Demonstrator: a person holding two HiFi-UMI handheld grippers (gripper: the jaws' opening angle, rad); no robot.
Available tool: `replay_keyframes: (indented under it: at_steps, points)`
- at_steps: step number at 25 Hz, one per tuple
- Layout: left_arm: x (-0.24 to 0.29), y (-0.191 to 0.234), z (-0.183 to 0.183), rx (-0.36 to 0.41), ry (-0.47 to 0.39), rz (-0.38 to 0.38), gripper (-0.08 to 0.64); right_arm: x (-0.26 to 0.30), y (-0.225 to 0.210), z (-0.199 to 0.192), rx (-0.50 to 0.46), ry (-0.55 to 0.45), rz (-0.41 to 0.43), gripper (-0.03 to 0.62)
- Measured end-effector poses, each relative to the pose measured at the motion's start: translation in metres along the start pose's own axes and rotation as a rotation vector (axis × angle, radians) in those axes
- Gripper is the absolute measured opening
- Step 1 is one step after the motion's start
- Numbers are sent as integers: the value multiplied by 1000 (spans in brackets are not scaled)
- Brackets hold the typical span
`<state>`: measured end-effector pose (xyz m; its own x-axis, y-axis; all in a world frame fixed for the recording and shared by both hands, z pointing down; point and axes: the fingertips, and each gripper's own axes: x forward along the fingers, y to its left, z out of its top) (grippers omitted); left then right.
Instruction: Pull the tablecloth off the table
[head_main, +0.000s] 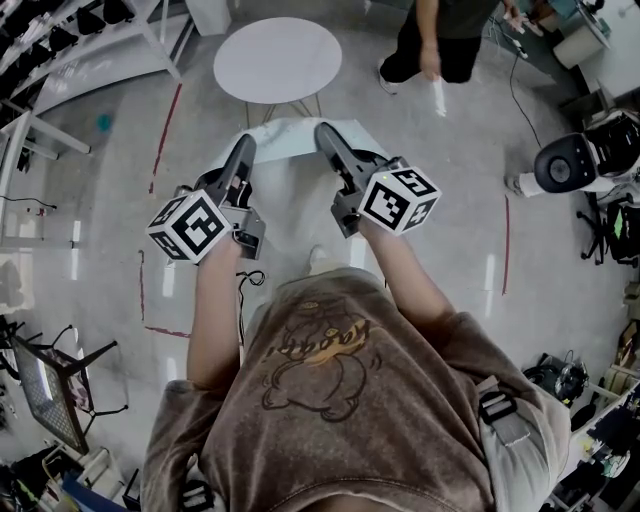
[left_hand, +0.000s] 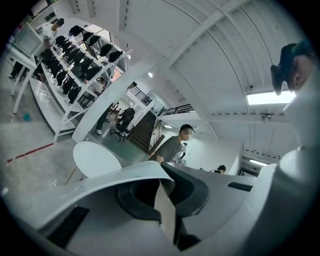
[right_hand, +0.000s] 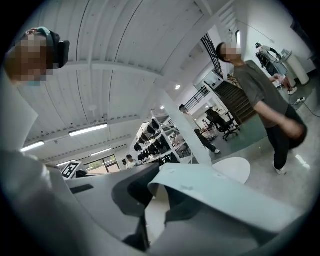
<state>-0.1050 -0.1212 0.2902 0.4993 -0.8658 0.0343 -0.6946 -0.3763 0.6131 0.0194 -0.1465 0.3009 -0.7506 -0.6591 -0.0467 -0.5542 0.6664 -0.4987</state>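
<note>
Left tongs (head_main: 244, 146) and right tongs (head_main: 326, 132) both pinched shut on tablecloth (head_main: 285, 140) edge, clear of round counter (head_main: 278, 60); shallow bite could slip and drop it.

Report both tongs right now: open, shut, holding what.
Left tongs: closed, clamped on the tablecloth.
Right tongs: closed, clamped on the same tablecloth.

A person (head_main: 440, 40) is standing on the floor (head_main: 100, 230) at the top, red tape (head_main: 166, 133) is running along it, and a white robot (head_main: 570, 160) is sitting at the right.
</note>
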Motion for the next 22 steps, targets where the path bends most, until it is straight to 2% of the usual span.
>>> replay_keyframes:
  at_steps: [14,18,22]
  points:
    - [41,29,-6,37,-5,83,21,26,-45,-6,19,56,73,41]
    - [58,38,2,60,-6,87,21,42,-58,2,-3,72,84,44]
    - [54,55,-4,61,-10,77,21,51,-59,-12,6,73,74,43]
